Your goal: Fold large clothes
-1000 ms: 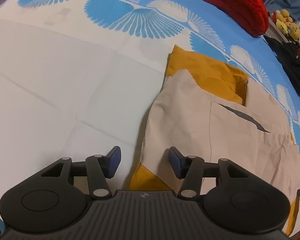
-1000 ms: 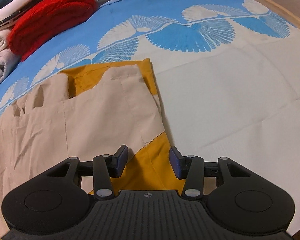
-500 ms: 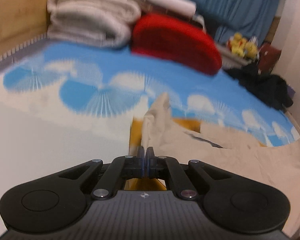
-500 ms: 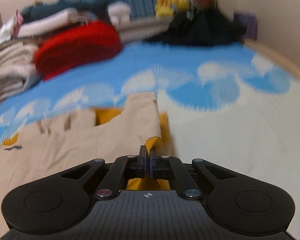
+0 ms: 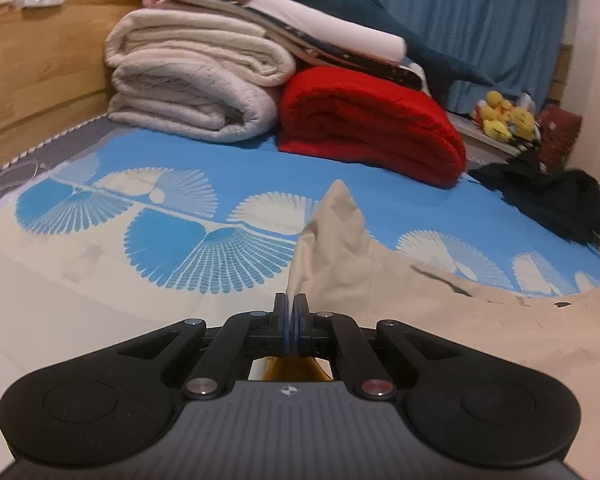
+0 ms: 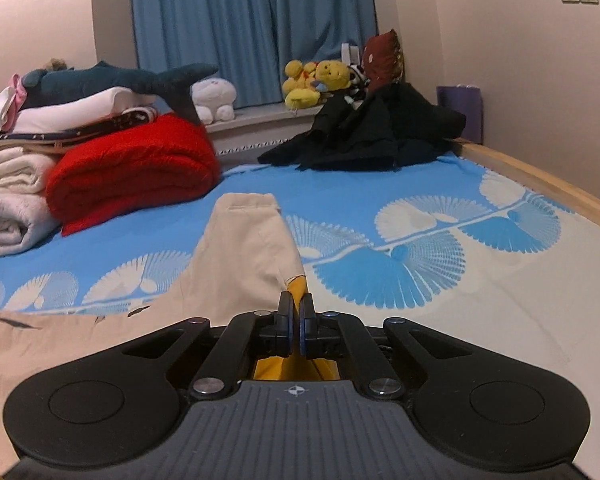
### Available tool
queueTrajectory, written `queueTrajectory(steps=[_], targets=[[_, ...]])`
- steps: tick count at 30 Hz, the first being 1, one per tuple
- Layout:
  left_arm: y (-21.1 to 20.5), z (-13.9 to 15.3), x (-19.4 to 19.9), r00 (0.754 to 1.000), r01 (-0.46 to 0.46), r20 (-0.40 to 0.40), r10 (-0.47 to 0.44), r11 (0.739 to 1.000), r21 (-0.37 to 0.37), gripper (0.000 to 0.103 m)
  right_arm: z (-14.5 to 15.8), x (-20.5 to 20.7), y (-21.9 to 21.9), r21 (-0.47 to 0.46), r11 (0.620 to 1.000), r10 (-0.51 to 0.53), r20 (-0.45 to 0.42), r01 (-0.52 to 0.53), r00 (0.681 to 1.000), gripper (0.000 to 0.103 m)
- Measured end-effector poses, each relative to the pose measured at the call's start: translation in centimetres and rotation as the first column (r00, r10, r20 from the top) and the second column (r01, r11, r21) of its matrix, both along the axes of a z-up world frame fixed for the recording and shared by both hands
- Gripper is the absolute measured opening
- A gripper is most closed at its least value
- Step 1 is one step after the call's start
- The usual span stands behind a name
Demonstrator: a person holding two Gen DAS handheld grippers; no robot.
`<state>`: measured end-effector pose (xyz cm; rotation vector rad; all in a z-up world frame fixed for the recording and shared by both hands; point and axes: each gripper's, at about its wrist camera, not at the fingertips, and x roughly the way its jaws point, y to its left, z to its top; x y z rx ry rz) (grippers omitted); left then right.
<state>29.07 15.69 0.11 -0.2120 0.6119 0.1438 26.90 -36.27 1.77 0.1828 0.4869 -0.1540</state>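
Note:
A large beige and mustard-yellow garment [image 5: 452, 320] lies on the bed, also in the right wrist view [image 6: 236, 264]. My left gripper [image 5: 291, 308] is shut on its near left edge, and the cloth rises in a peak ahead of the fingers. My right gripper [image 6: 296, 312] is shut on its near right edge, with yellow fabric [image 6: 298, 286] showing between the fingers. Both held corners are lifted off the blue and white sheet [image 5: 172, 216]. The rest of the garment sags between the two grippers.
Folded white blankets [image 5: 196, 84] and a red blanket [image 5: 372, 124] are stacked at the bed's far side. A black clothes heap [image 6: 372, 132] lies at the far right corner. Plush toys [image 6: 316, 80] sit on the sill. A wooden bed rail [image 6: 540, 188] runs along the right.
Both grippers closed on the garment's near edge a second ago and have since lifted and tilted up, raising the cloth into peaks. The views now look level across the bed.

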Motion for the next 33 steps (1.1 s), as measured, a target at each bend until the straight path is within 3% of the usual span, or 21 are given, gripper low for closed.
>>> queueTrajectory(steps=[3,5,8,10,13,14,16,20,21,22,24,26,28,30,31,33], targets=[[1.2,-0.7,0.9,0.999,-0.029,-0.027,0.026,0.996,-0.082,0.009,0.2,0.2,0.9,-0.024,1.000,-0.006,0.056,0.007,0.998,0.002],[2.3,-1.6,1.2,0.996,-0.039,-0.086,0.026,0.987,-0.155,0.041,-0.4,0.8,1.4,-0.062,0.998,-0.022,0.029,0.023,0.999,0.010],[3.5,-2.4,1.0,0.991,-0.049,-0.135,0.025,0.983,-0.178,0.046,-3.2,2.6,0.4,-0.026,0.997,-0.078,-0.172,0.075,0.982,0.021],[4.4,-3.9,1.1,0.970,-0.035,-0.241,-0.017,0.977,-0.209,0.051,-5.1,3.0,-0.8,0.057,0.996,-0.046,-0.296,0.066,0.954,0.021],[5.5,-7.3,1.0,0.886,-0.028,-0.454,-0.095,0.966,-0.257,0.051,-7.0,2.8,-1.1,0.047,0.999,-0.002,-0.419,0.024,0.908,0.031],[5.7,-7.9,0.7,0.866,-0.014,-0.486,-0.119,0.965,-0.262,0.051,-7.5,2.6,-1.0,0.025,1.000,0.005,-0.448,0.007,0.894,0.038],[6.0,-8.2,0.1,0.854,0.022,-0.496,-0.159,0.962,-0.271,0.051,-8.2,1.9,-1.2,0.010,1.000,0.020,-0.485,-0.018,0.874,0.040],[6.4,-8.7,-0.8,0.835,0.043,-0.511,-0.204,0.950,-0.309,0.047,-8.3,0.7,-2.0,0.034,0.999,0.030,-0.500,-0.015,0.865,0.038],[6.1,-8.8,-1.0,0.832,0.050,-0.513,-0.213,0.949,-0.312,0.042,-8.2,0.4,-2.1,0.061,0.998,0.034,-0.504,-0.004,0.863,0.030],[5.8,-8.7,-1.1,0.831,0.067,-0.506,-0.230,0.945,-0.320,0.023,-8.1,0.0,-2.2,0.083,0.997,0.042,-0.504,0.000,0.862,0.023],[5.2,-7.7,-1.8,0.863,0.085,-0.453,-0.225,0.947,-0.308,0.010,-7.8,-0.5,-1.9,0.095,0.995,0.062,-0.497,-0.017,0.866,0.003],[5.8,-5.9,-2.8,0.921,0.077,-0.333,-0.203,0.932,-0.354,0.004,-6.8,-1.4,-1.6,0.072,0.997,0.067,-0.455,-0.039,0.888,0.000],[6.3,-4.5,-3.6,0.955,0.076,-0.238,-0.177,0.922,-0.379,0.004,-4.9,-2.4,-2.3,0.085,0.996,0.031,-0.349,-0.002,0.937,0.000],[5.7,-4.9,-3.8,0.942,0.071,-0.289,-0.169,0.944,-0.321,0.004,-3.4,-3.3,-2.8,0.098,0.995,0.003,-0.255,0.022,0.967,0.000],[5.5,-6.0,-3.7,0.916,0.052,-0.365,-0.165,0.952,-0.301,0.005,-3.1,-3.5,-2.6,0.072,0.997,-0.005,-0.246,0.024,0.969,0.000],[5.1,-7.4,-3.6,0.874,0.037,-0.456,-0.168,0.959,-0.282,0.008,-4.0,-3.2,-2.4,0.063,0.998,0.000,-0.306,0.020,0.952,0.000]])
